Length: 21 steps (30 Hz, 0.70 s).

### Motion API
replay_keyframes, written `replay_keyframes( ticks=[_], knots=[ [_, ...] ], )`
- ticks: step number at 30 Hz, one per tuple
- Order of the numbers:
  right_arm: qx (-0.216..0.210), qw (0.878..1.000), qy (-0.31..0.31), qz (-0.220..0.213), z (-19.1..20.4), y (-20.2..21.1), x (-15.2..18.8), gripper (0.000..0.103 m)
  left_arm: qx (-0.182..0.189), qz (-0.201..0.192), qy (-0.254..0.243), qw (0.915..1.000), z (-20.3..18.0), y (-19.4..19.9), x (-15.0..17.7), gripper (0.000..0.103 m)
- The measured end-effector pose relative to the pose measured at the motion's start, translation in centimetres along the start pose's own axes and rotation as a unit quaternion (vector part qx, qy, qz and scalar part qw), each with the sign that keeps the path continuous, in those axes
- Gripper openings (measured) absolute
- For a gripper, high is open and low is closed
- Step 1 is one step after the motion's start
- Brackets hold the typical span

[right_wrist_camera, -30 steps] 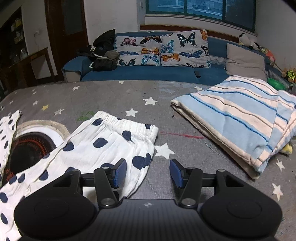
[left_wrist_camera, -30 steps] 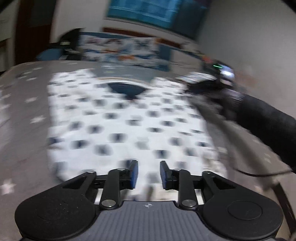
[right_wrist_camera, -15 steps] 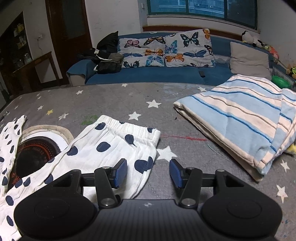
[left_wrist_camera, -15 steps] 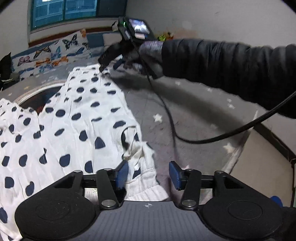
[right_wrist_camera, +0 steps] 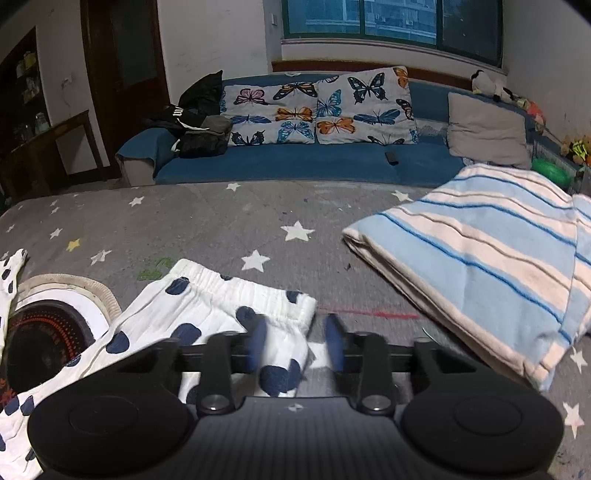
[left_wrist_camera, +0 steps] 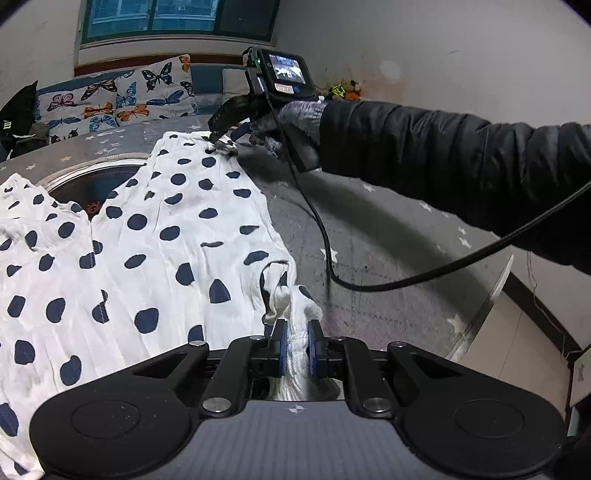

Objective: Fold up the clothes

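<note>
The left gripper [left_wrist_camera: 295, 345] has its 2 fingers [left_wrist_camera: 282, 341] clamped on a bunched hem of the polka-dot pants [left_wrist_camera: 155, 236]. Ahead, the garment spreads over the star-print surface [left_wrist_camera: 388, 236]. Farther off, the right gripper [right_wrist_camera: 295, 341] straddles the waistband corner, fingers [right_wrist_camera: 334, 341] blurred and apart.

A dim living room: a blue sofa [right_wrist_camera: 306, 162] at 12 o'clock carries butterfly-print cushions [right_wrist_camera: 317, 110] and a grey pillow [right_wrist_camera: 487, 129], under a dark window [right_wrist_camera: 391, 18]. A dark wooden door [right_wrist_camera: 125, 55] stands at 10 o'clock. White walls [right_wrist_camera: 218, 37] surround a grey star-patterned surface [right_wrist_camera: 221, 221] in the foreground.
</note>
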State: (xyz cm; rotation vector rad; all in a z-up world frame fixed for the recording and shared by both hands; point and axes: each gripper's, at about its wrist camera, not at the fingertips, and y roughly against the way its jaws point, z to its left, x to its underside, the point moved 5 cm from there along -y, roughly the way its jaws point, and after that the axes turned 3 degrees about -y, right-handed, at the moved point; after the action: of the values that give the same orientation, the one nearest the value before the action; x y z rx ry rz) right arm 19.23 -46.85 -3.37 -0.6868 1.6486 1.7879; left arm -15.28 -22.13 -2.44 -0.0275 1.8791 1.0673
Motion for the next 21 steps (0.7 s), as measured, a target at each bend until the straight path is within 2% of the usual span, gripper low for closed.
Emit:
replay_keyframes(
  ticks=[2, 4, 10, 14, 21],
  knots=[
    [0.005, 1.000, -0.004, -0.002, 0.1, 0.0, -0.1, 0.012, 0.002, -0.005, 0.006, 1.0000, 0.2, 0.3, -0.1, 0.012],
    [0.009, 1.000, -0.008, -0.006, 0.0, 0.2, -0.4, 0.007, 0.002, -0.010, 0.011, 0.9999, 0.4, 0.7, -0.2, 0.012],
    [0.012, 0.999, -0.034, -0.006, 0.2, 1.6, -1.8, 0.006, 0.006, -0.034, 0.034, 0.9988, 1.5, 2.6, -0.2, 0.011],
    [0.001, 0.999, -0.041, -0.015, 1.8, 3.1, -3.6, 0.006, 0.010, -0.056, 0.070, 0.9959, 2.9, 4.3, 0.1, 0.011],
    [-0.004, 0.999, -0.022, -0.041, 8.2, 5.4, -7.5, 0.006, 0.008, -0.096, 0.120, 0.9881, 5.7, 7.9, 1.9, 0.010]
  ],
)
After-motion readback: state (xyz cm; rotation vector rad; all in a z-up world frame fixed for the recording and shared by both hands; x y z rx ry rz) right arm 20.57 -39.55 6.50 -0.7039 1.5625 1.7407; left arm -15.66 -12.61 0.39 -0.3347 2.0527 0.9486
